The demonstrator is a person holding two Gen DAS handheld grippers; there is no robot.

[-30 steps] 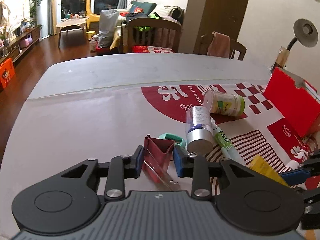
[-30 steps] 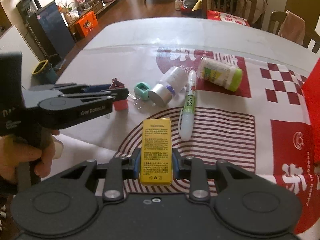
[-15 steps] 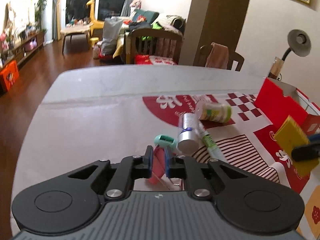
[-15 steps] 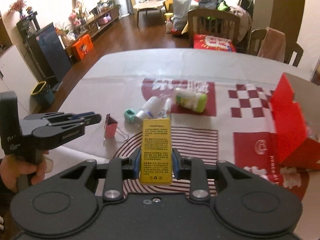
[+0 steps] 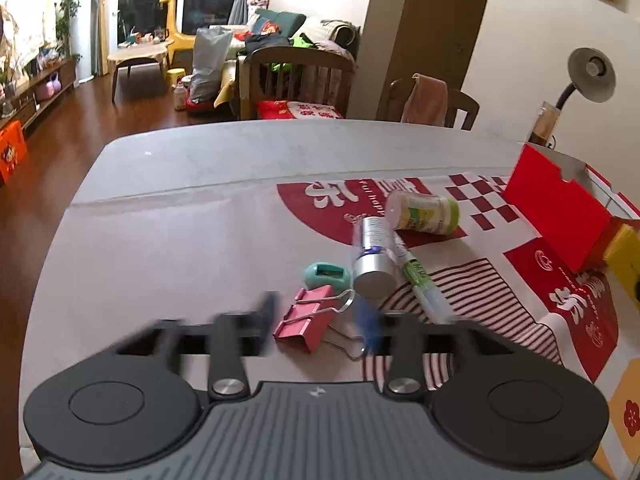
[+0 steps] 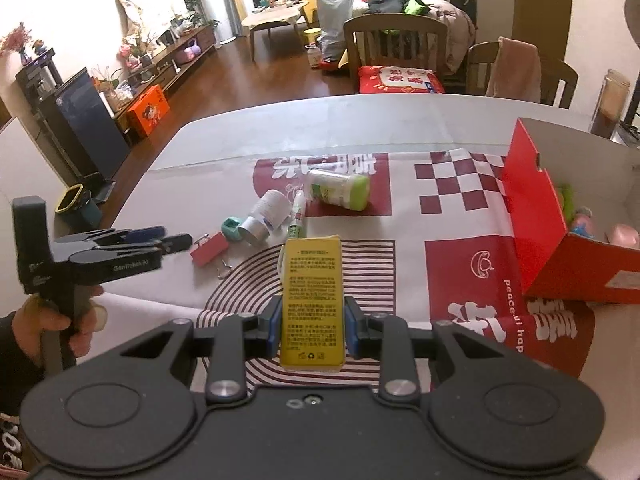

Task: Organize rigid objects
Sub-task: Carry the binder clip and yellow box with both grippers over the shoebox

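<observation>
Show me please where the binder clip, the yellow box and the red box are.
binder clip (image 5: pixel 306 318): left wrist view, on its pink body.
yellow box (image 6: pixel 313 300): right wrist view, on its printed face.
red box (image 6: pixel 532 208): right wrist view, on its raised flap.

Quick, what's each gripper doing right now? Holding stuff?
Left gripper: open, jaws just opened, red binder clip lying loose between them.
Right gripper: shut on the yellow box.
</observation>
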